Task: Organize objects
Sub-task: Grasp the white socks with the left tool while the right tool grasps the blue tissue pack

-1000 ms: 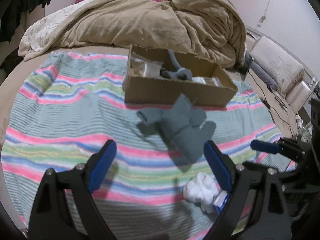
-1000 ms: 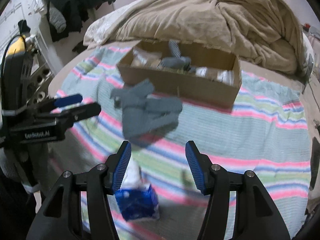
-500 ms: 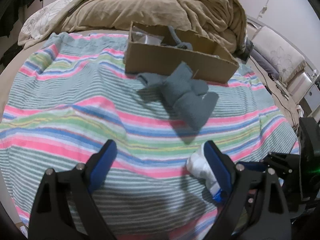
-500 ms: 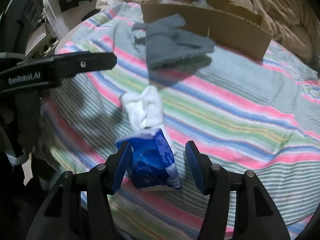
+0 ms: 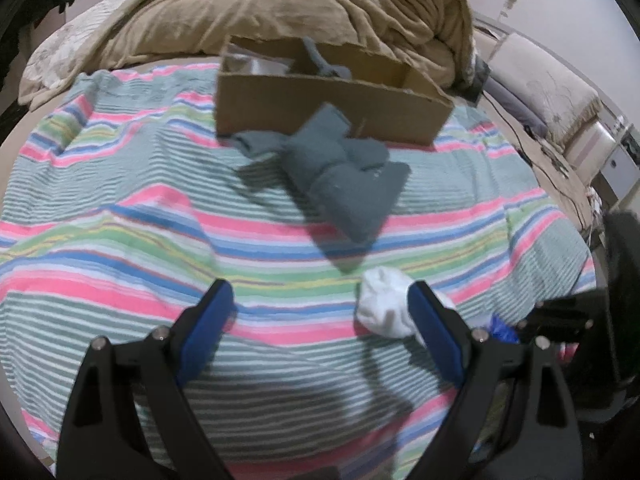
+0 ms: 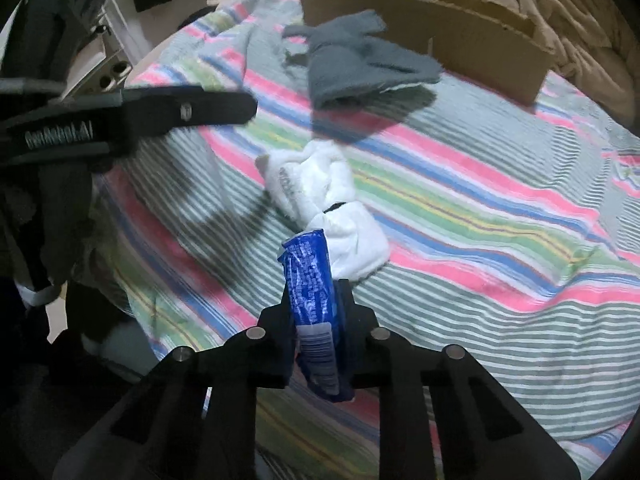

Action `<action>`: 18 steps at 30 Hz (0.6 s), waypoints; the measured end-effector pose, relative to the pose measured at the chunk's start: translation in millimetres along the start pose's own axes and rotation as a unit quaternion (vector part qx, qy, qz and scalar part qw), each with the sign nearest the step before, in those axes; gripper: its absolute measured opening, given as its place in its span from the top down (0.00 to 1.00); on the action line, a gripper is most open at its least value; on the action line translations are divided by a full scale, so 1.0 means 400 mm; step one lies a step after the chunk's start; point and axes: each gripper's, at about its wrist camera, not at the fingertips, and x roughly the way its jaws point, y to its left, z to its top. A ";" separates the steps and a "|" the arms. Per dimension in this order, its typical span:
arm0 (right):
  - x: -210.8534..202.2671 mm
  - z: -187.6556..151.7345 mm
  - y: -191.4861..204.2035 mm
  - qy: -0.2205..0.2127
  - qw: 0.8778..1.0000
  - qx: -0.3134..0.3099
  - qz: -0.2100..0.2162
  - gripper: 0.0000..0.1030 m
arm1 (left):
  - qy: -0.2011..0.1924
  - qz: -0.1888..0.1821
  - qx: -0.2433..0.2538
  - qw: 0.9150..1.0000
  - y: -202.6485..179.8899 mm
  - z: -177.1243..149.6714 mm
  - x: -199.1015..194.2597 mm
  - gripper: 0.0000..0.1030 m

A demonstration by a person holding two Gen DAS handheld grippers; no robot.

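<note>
- The blue packet (image 6: 314,312) stands upright between the fingers of the right gripper (image 6: 316,312), whose jaws are pinched narrow against its two sides; its top edge touches the white sock bundle (image 6: 320,196).
- The white sock bundle lies on the striped blanket (image 6: 480,208), just beyond the blue packet and nearer than the grey socks (image 6: 360,64).
- The left gripper (image 5: 320,312) hovers over the striped blanket (image 5: 120,200) with its jaws spread wide and nothing between them; its right finger overlaps the white sock bundle (image 5: 382,304) in view, though whether they touch cannot be told.
- Half a second ago the right gripper's jaws stood wide on either side of the blue packet; now they have closed on it, and the packet is squeezed thin.
- The left gripper has kept its wide spread since then.
- Beyond the white sock bundle, the grey socks (image 5: 340,168) lie against the front wall of the cardboard box (image 5: 328,108), unmoved.
- Count: one blue packet, one white sock bundle, one heap of grey socks on the blanket, one cardboard box with another grey piece inside, and one tan duvet (image 5: 280,8) behind the box.
</note>
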 end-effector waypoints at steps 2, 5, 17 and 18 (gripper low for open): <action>-0.016 -0.001 -0.016 -0.008 1.000 0.006 0.000 0.85 | 0.007 -0.005 0.014 1.000 -0.024 -0.005 0.012 0.12; -0.043 0.005 -0.050 -0.025 0.999 0.019 -0.007 0.85 | 0.018 -0.006 0.037 0.999 -0.063 -0.010 0.033 0.12; -0.090 0.018 -0.154 -0.072 0.995 0.072 -0.025 0.85 | 0.066 -0.006 0.090 0.994 -0.153 -0.031 0.127 0.12; -0.096 0.017 -0.159 -0.075 0.994 0.075 -0.024 0.85 | 0.071 -0.005 0.091 0.993 -0.156 -0.032 0.131 0.12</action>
